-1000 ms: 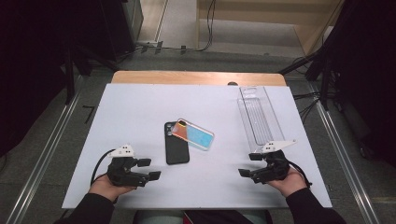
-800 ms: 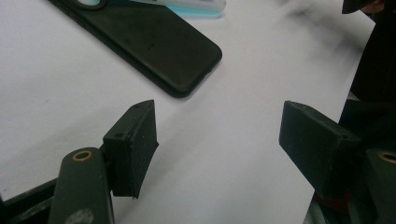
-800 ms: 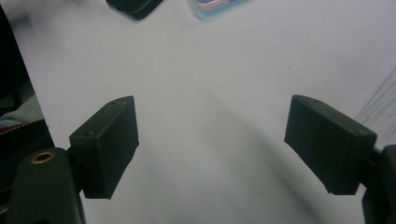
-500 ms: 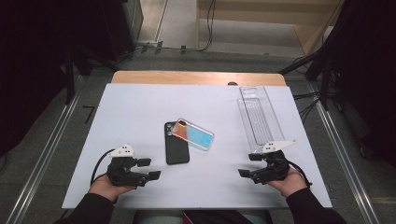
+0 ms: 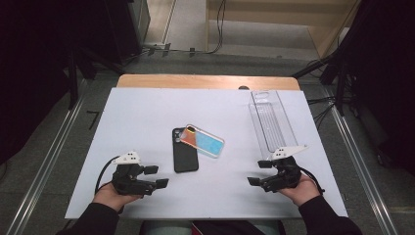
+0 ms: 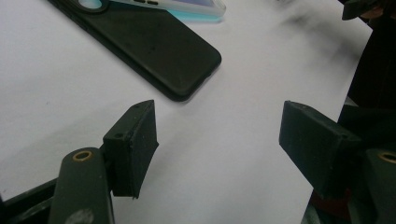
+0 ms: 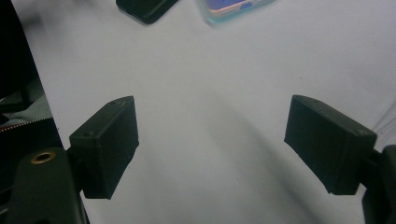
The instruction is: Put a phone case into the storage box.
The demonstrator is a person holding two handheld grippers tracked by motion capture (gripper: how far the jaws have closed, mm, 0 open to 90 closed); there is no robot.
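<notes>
A black phone case (image 5: 185, 152) lies at the middle of the white table (image 5: 147, 112). Overlapping its top right corner is a clear iridescent case (image 5: 202, 141). In the left gripper view the black case (image 6: 154, 46) is ahead of the jaws, with the iridescent case (image 6: 187, 7) at the top edge. My left gripper (image 5: 157, 177) rests near the front left, open and empty, pointing right. Near the front right, my right gripper (image 5: 258, 173) points left, open too, with nothing between its pads. Both cases (image 7: 144, 7) (image 7: 233, 7) sit at the top of the right gripper view.
A clear plastic tray (image 5: 272, 120) stands at the right side of the table, just behind my right hand. A wooden board (image 5: 205, 82) edges the far side. Metal rails run along the floor on both sides.
</notes>
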